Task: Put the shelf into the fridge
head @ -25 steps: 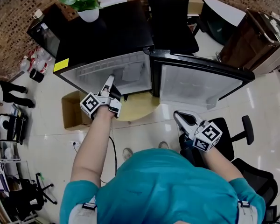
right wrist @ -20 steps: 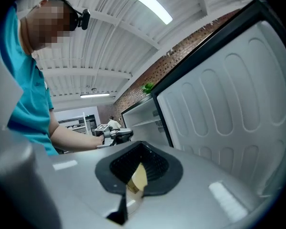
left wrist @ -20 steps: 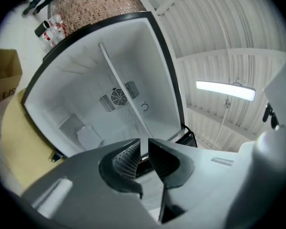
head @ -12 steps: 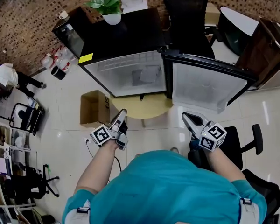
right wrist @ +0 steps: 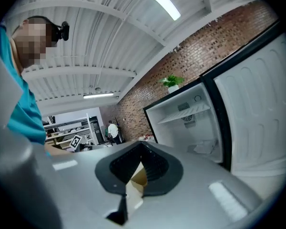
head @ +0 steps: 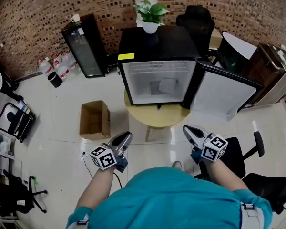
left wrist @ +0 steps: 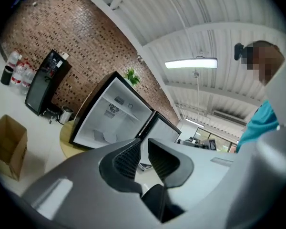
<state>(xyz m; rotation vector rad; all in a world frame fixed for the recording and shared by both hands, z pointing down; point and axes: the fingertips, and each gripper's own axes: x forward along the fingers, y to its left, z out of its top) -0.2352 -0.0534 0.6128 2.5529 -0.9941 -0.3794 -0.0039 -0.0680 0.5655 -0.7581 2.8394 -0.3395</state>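
A black mini fridge (head: pixel 158 43) stands on a round wooden table (head: pixel 158 116), its door (head: pixel 223 95) swung open to the right. In the white interior a shelf (right wrist: pixel 183 112) sits high up, also seen in the left gripper view as the shelf (left wrist: pixel 126 112); some flat white sheets (head: pixel 162 86) lie on the fridge floor. My left gripper (head: pixel 125 138) and right gripper (head: pixel 187 129) hover at waist height, well short of the fridge. Both hold nothing. The right jaws touch at the tips; the left jaws show only a thin slit.
An open cardboard box (head: pixel 94 119) lies on the floor to the left of the table. A potted plant (head: pixel 151 14) tops the fridge. A tall black cooler (head: pixel 86 44) stands at the brick wall, black office chairs (head: pixel 238 149) at my right, a brown cabinet (head: pixel 271 66) far right.
My left gripper has come back out of the fridge opening and down to waist height. The view has pulled away from the fridge. The right gripper kept its place.
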